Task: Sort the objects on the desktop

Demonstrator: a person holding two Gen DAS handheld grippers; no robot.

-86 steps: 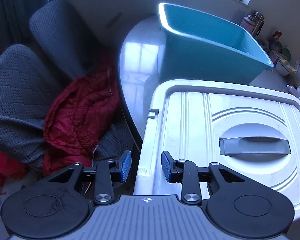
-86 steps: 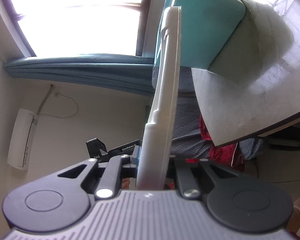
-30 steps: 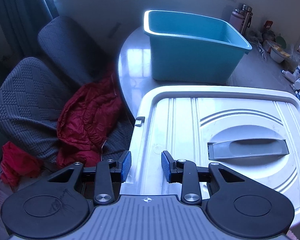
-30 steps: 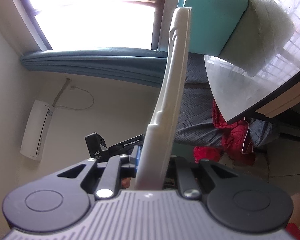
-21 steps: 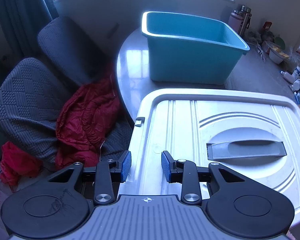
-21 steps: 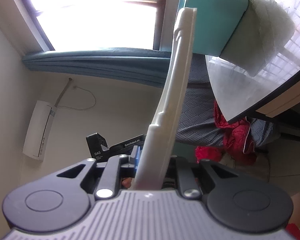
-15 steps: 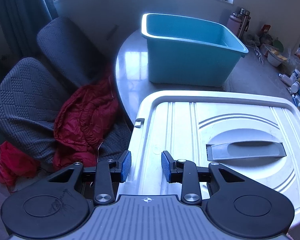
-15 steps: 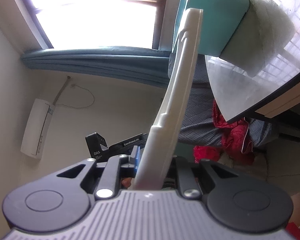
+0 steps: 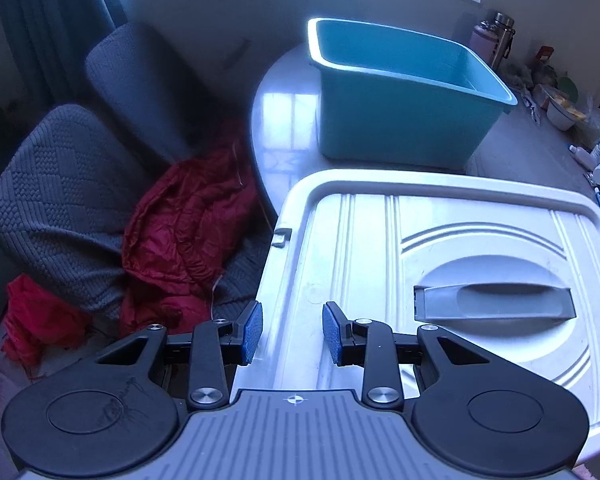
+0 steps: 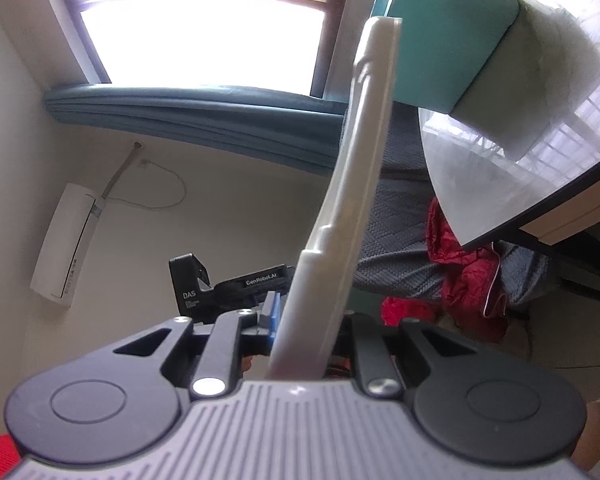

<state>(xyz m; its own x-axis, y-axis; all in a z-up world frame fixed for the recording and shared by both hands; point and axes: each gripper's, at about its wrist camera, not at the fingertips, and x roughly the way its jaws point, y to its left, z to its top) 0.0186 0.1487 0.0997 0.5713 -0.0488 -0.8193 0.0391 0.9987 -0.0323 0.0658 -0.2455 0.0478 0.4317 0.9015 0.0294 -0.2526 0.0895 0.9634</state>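
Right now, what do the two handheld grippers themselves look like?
Both match: a ribbed grey body, two round black discs at the base, black linkage arms with silver pivot screws, and blue ridged pads on the jaws. The left gripper shows a small crosshair mark on its grey body; seen side-on from the right gripper, it reads "GenRobot.AI" and "DAS".

I see a glossy white plastic lid (image 9: 440,240), a smooth teal plastic bin (image 9: 400,120), a polished tabletop (image 9: 284,120) and knitted grey chair covers (image 9: 60,192).

white lid (image 9: 440,240) blocking foreground, blue bin (image 9: 400,112) behind, bare table (image 9: 284,128) left
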